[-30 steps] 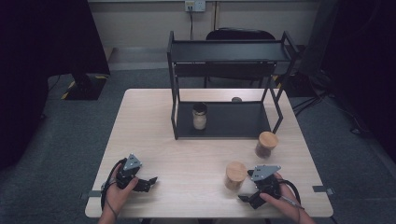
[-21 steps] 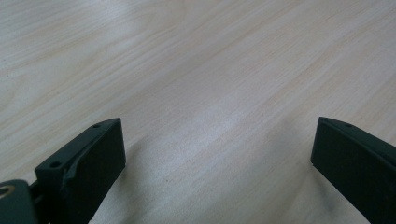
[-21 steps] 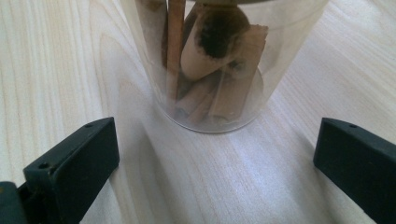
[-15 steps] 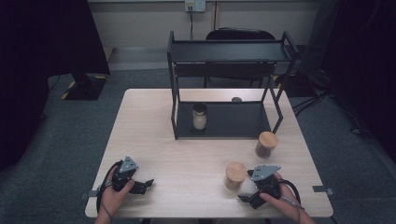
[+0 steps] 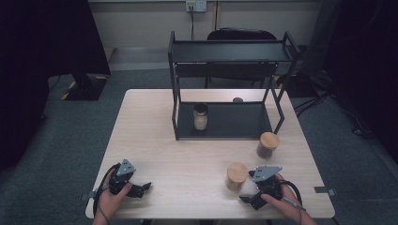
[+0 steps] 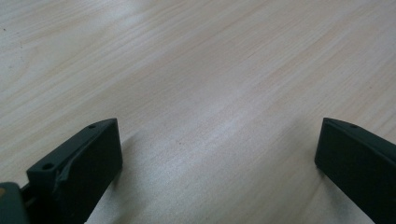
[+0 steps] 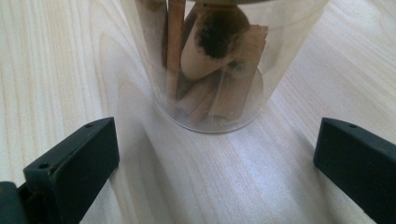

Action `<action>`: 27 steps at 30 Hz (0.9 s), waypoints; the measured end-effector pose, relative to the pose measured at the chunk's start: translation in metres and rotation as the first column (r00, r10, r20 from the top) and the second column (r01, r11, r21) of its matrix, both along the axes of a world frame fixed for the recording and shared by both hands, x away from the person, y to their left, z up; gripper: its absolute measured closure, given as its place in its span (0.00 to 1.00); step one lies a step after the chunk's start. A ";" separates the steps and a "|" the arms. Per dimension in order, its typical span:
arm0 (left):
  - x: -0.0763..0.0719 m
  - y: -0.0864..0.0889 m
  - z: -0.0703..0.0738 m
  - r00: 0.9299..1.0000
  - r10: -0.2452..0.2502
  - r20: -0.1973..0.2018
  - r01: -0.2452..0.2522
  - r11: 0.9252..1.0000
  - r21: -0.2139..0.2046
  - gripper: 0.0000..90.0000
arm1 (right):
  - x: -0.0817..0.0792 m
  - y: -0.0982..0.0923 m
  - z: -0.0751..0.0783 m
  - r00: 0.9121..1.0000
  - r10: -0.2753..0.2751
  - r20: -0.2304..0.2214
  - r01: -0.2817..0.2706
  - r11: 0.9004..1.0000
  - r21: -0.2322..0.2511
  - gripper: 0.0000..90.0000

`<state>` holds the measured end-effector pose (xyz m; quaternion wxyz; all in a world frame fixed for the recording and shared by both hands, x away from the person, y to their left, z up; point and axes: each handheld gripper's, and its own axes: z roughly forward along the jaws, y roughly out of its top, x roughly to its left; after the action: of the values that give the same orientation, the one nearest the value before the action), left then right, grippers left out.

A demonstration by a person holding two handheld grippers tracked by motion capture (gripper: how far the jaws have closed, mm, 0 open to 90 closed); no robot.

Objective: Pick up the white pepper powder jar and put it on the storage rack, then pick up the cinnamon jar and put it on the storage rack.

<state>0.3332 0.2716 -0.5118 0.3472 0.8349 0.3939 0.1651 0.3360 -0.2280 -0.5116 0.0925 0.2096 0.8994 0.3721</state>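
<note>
**Op:** Right, my target is the nearer jar (image 5: 236,176), the clear one with the wooden lid. It stands on the table (image 5: 187,154) at about ten o'clock of my right gripper (image 5: 247,198), just ahead of the jaws and not touched. Up close, the jar (image 7: 219,60) holds cinnamon sticks.

**Spotter:** How will it handle?

**Op:** I'd judge it light, rigid and slick-walled, likely breakable if tipped. I'd grip mid-wall, below the lid, squarely across.

**Spotter:** Jaws?

**Op:** Right gripper's jaws stand wide apart, nothing between them. My left gripper (image 5: 143,188), off at nine o'clock, has just been opening, over bare wood.

**Spotter:** Surroundings?

**Op:** A second lidded jar (image 5: 268,145) at one o'clock; beyond it, at twelve, the black rack (image 5: 225,51) with a small jar (image 5: 200,116) on its lower shelf.
</note>
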 end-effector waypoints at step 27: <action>-0.003 0.002 -0.001 1.000 0.005 0.005 -0.005 1.000 -0.009 0.00 | 0.000 0.001 0.000 1.000 -0.008 -0.002 0.008 1.000 -0.002 0.00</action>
<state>0.3307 0.2736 -0.5126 0.3515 0.8321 0.3957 0.1662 0.3357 -0.2274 -0.5114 0.0933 0.2133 0.8990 0.3709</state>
